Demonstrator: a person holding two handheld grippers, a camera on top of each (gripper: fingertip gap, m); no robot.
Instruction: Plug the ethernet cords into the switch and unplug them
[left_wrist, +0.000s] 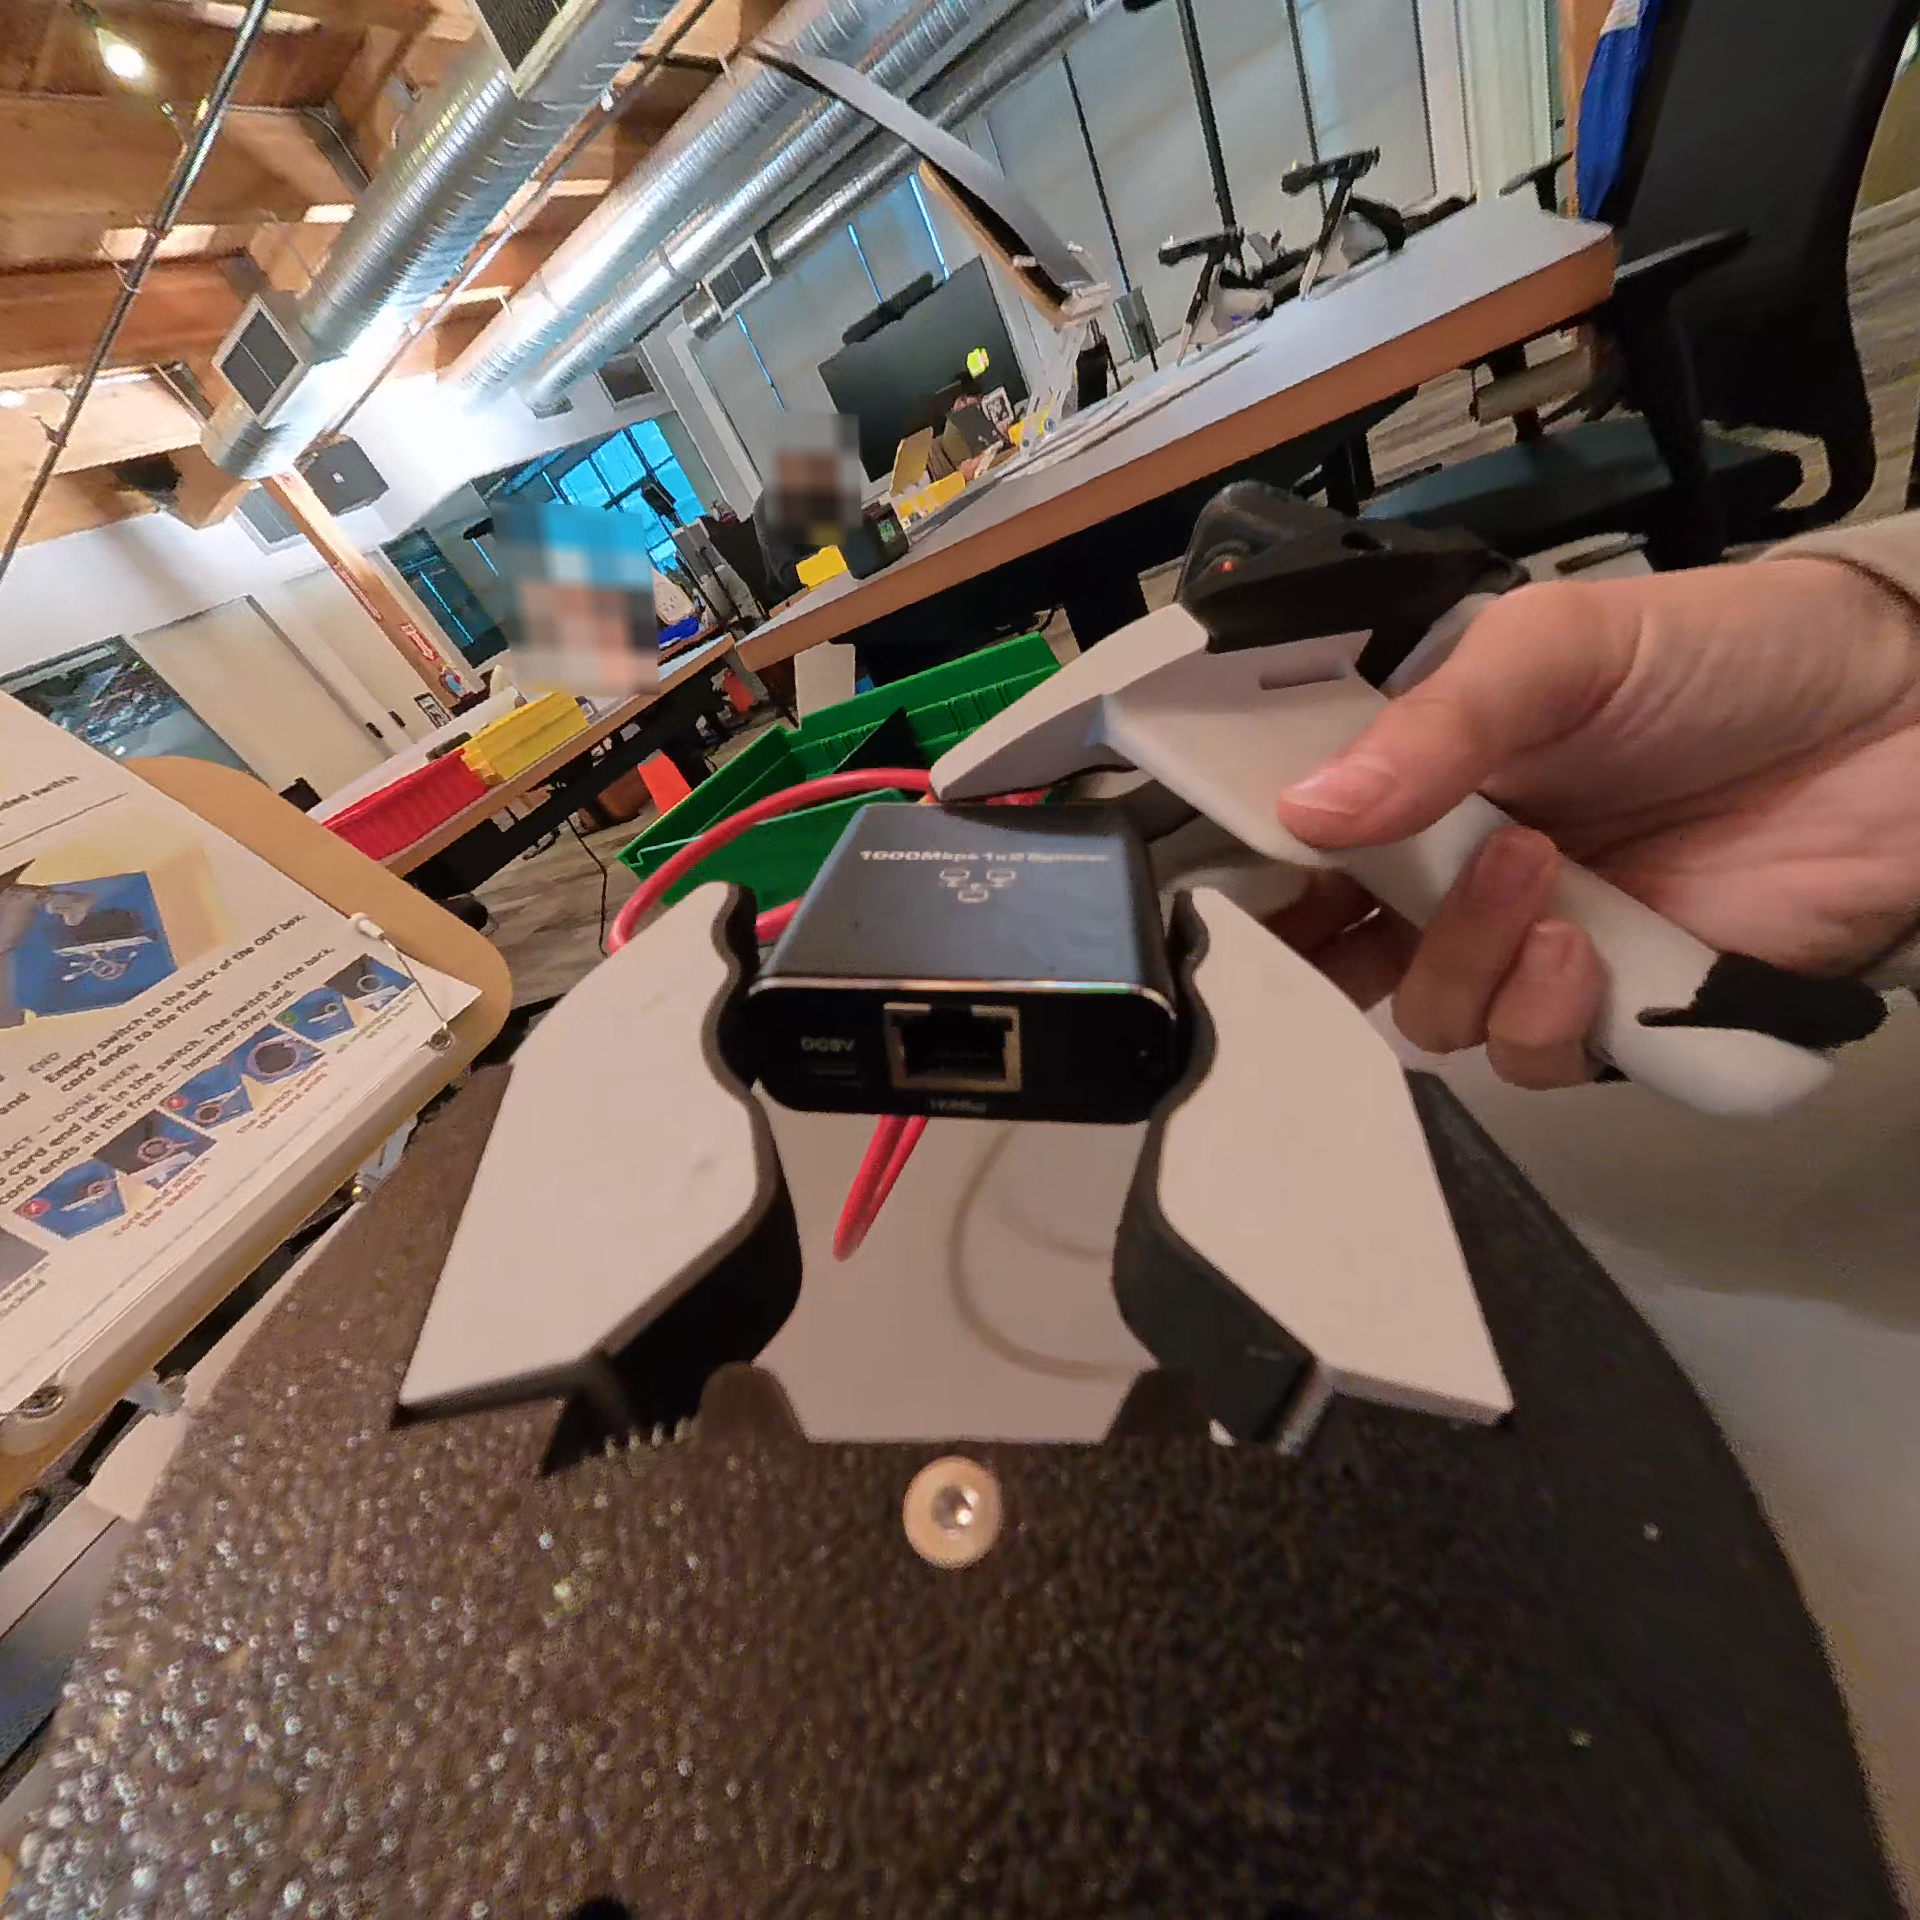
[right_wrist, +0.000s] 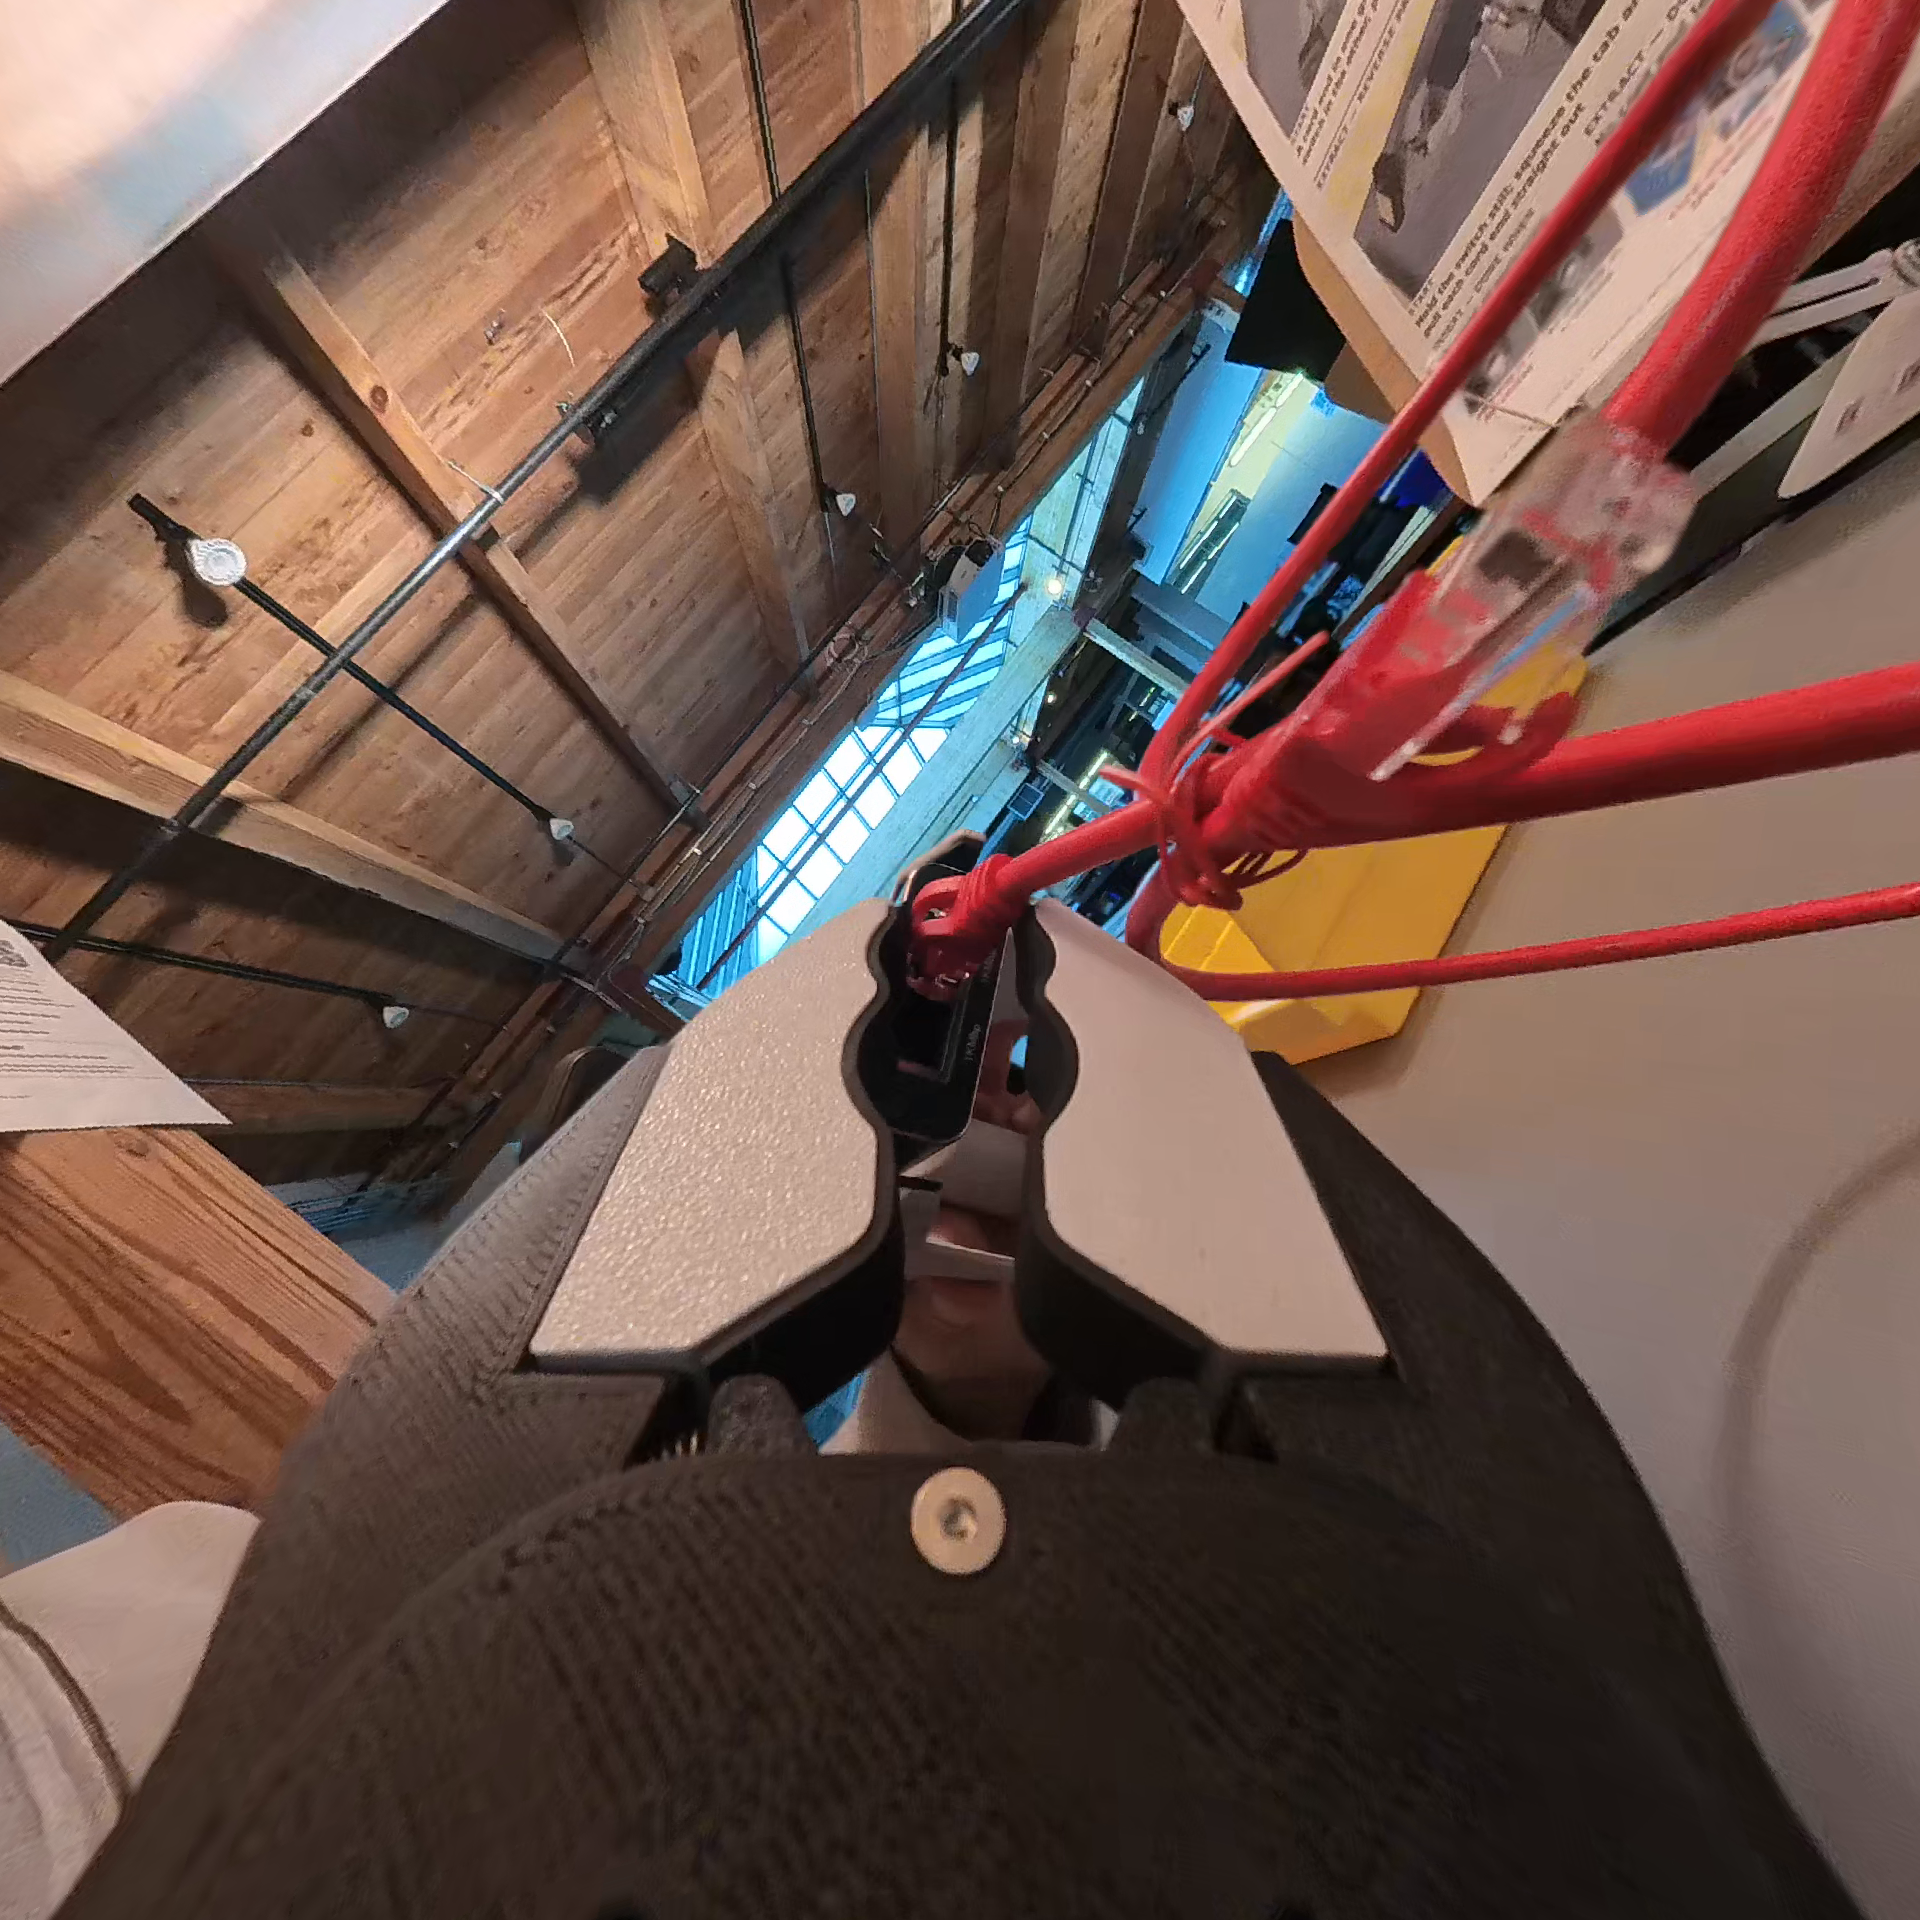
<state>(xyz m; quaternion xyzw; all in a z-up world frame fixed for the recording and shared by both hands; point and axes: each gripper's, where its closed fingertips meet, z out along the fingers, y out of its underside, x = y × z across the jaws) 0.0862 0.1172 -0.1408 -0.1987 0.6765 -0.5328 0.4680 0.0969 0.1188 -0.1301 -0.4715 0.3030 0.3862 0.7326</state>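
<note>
Clamped between the jaws of the left gripper (left_wrist: 961, 1023), the black switch (left_wrist: 966, 966) faces its empty port toward the camera. Behind it, the right gripper (right_wrist: 961, 987) has jaws closed around the plug of a red cord (right_wrist: 977, 899), seated in the far side. White print on the switch I leave unread.

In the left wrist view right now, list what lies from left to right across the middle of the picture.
Instruction sheet → left finger of the left gripper → black switch clamped between the fingers → its right finger → hand holding the right gripper's white handle.
</note>
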